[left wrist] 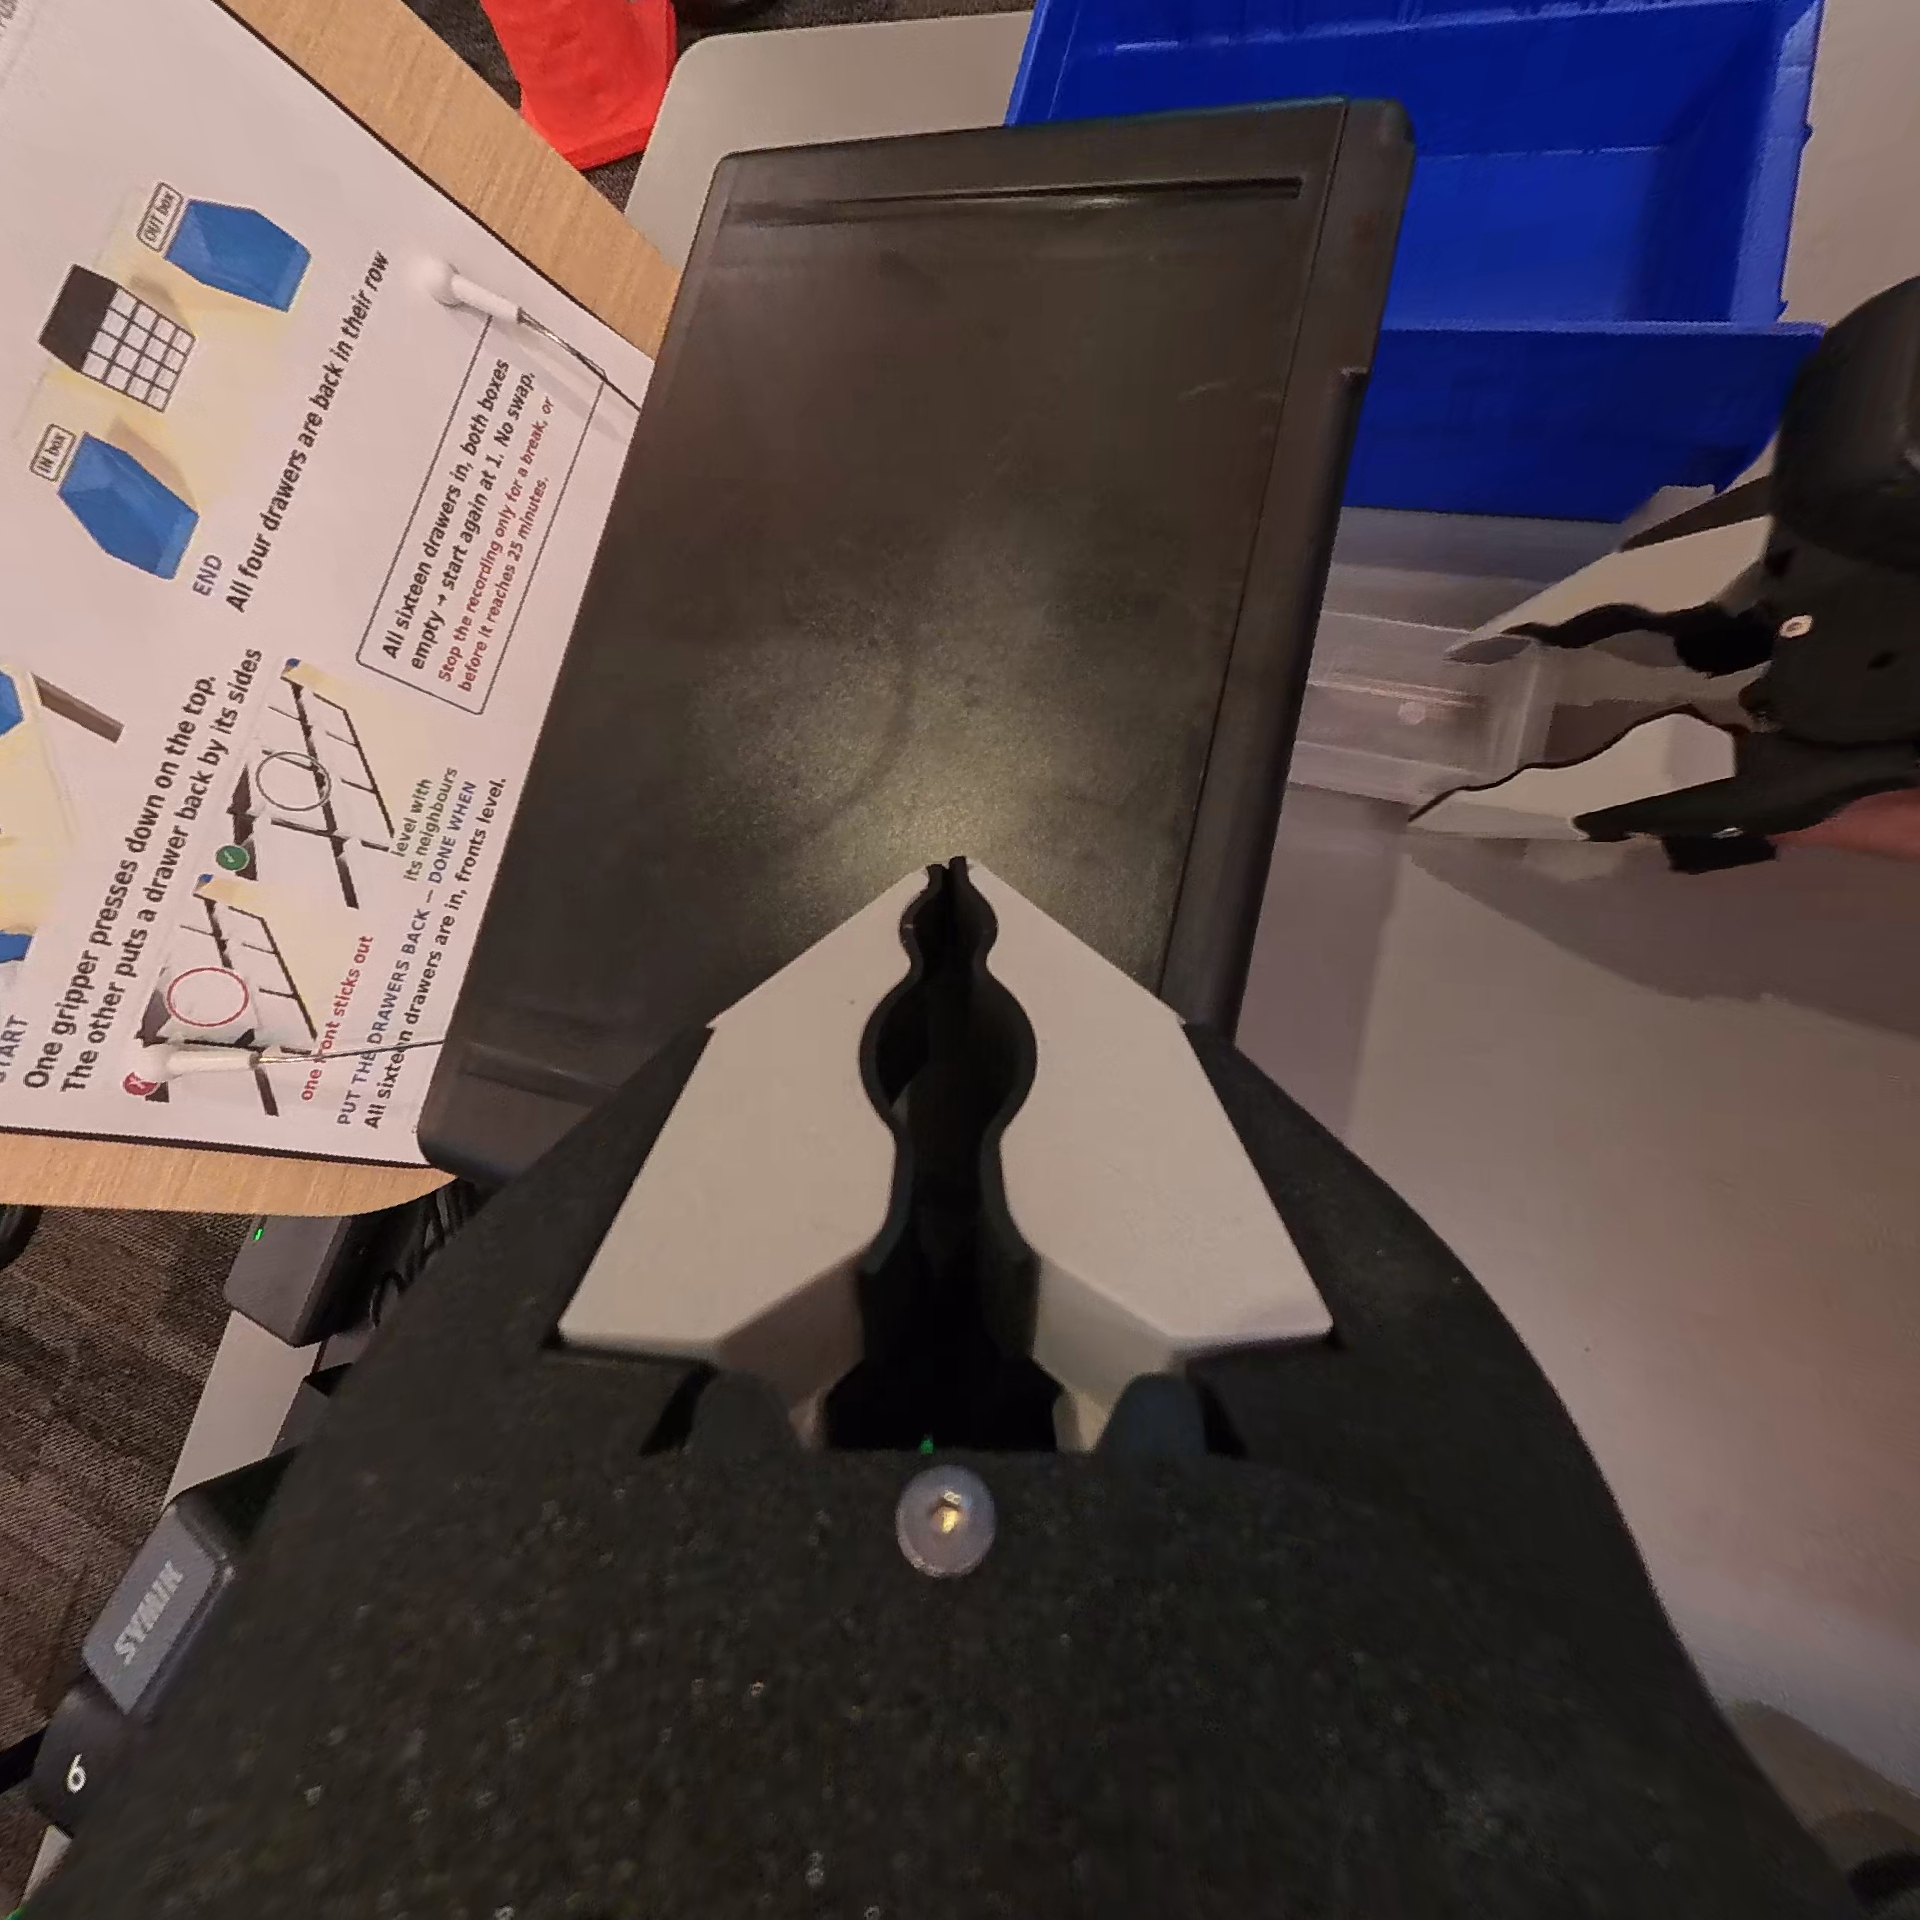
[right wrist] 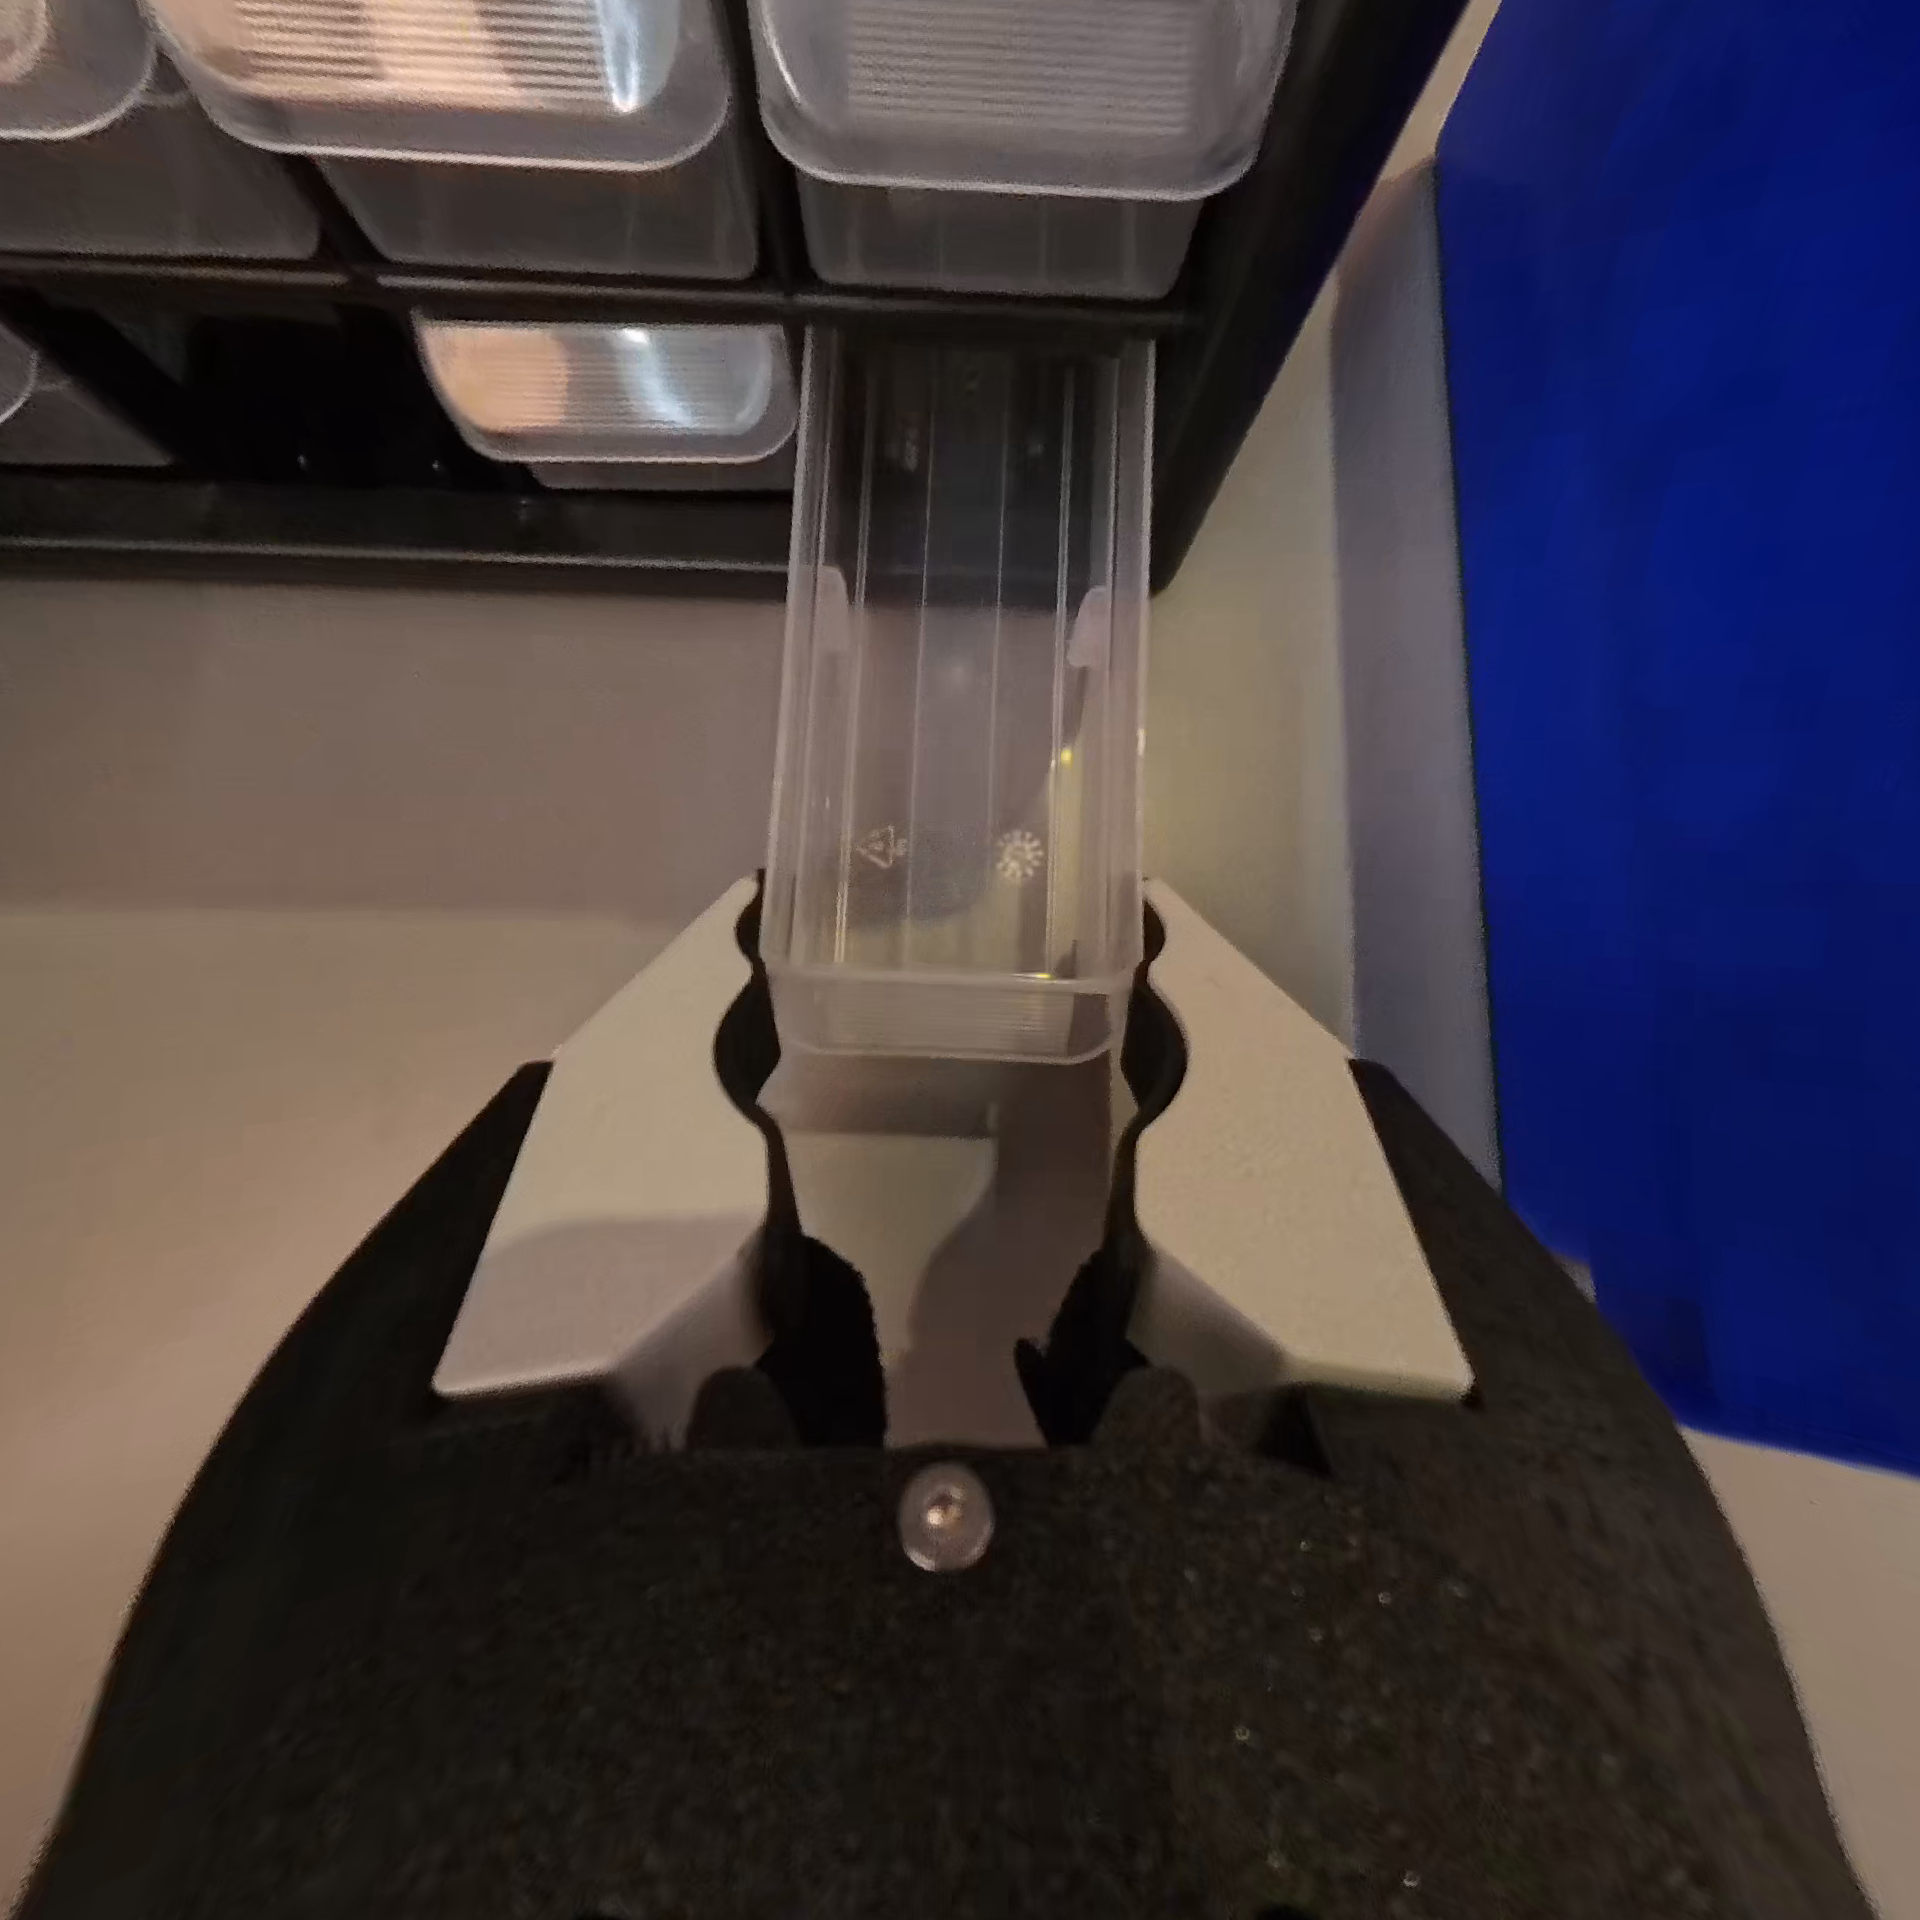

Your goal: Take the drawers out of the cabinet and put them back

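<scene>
My left gripper [left wrist: 951, 868] is shut and empty, its tips resting on the flat black top of the cabinet [left wrist: 987, 540]. My right gripper [right wrist: 951, 935] is shut on a clear plastic drawer [right wrist: 951, 707], holding its front end by both sides. The drawer sticks far out of the bottom right slot of the cabinet [right wrist: 1226, 436], with its back end still inside. Other clear drawers [right wrist: 997, 104] sit in the slots above and to the left. The right gripper [left wrist: 1621, 707] and the drawer [left wrist: 1403, 686] also show at the right of the left wrist view.
A blue bin [left wrist: 1507, 208] stands behind and right of the cabinet, and it fills the right edge of the right wrist view [right wrist: 1683, 727]. A printed instruction sheet [left wrist: 260, 582] lies on a wooden board at the left. The cabinet stands on a pale table [right wrist: 312, 1039].
</scene>
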`<state>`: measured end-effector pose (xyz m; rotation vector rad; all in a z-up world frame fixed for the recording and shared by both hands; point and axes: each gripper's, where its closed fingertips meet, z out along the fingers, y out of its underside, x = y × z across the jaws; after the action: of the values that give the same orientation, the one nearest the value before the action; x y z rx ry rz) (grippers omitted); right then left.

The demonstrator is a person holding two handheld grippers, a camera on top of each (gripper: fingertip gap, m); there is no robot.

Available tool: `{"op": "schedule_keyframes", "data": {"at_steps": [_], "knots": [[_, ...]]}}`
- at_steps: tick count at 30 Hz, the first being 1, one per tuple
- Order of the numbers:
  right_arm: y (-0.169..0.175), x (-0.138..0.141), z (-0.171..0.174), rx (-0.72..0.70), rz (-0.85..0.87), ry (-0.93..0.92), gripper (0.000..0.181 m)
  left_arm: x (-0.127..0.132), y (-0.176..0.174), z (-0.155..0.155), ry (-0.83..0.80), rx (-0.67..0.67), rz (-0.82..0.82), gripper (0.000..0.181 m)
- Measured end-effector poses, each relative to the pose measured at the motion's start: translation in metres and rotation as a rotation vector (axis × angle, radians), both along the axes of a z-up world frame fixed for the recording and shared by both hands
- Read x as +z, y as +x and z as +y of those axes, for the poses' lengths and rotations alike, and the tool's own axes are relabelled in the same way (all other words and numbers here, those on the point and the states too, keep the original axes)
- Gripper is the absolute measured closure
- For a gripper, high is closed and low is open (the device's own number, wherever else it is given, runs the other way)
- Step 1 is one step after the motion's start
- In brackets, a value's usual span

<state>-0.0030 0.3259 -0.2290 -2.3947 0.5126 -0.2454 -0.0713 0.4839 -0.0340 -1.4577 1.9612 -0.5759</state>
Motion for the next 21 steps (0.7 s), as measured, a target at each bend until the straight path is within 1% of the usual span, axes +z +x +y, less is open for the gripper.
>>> {"op": "schedule_keyframes", "data": {"at_steps": [3,6,11,13,14,16,19,20,21], "knots": [[0.007,-0.001,0.011,0.009,-0.032,0.026,0.116,0.0,0.0,0.0,-0.001,0.002,-0.001,0.181],[0.013,0.001,0.022,0.016,-0.025,0.046,0.116,0.0,0.0,0.0,0.0,0.003,-0.001,0.181],[0.026,0.004,0.045,0.058,-0.056,0.103,0.116,0.0,0.0,0.0,0.001,0.003,-0.001,0.181],[0.031,0.005,0.052,0.065,-0.08,0.12,0.11,0.0,0.0,0.0,0.0,0.004,-0.001,0.181],[0.035,0.006,0.054,0.063,-0.1,0.126,0.103,0.0,0.0,0.0,-0.001,0.004,-0.001,0.181],[0.035,0.009,0.054,0.066,-0.132,0.127,0.096,0.0,0.0,0.0,0.0,0.004,0.0,0.181],[0.025,0.014,0.038,0.08,-0.188,0.09,0.097,0.0,0.0,0.0,-0.001,0.002,-0.001,0.181],[0.022,0.017,0.031,0.071,-0.213,0.095,0.1,0.0,0.0,0.0,-0.001,0.002,-0.001,0.181],[0.02,0.02,0.023,0.051,-0.233,0.109,0.111,0.0,0.0,0.0,-0.001,0.002,0.0,0.181]]}}
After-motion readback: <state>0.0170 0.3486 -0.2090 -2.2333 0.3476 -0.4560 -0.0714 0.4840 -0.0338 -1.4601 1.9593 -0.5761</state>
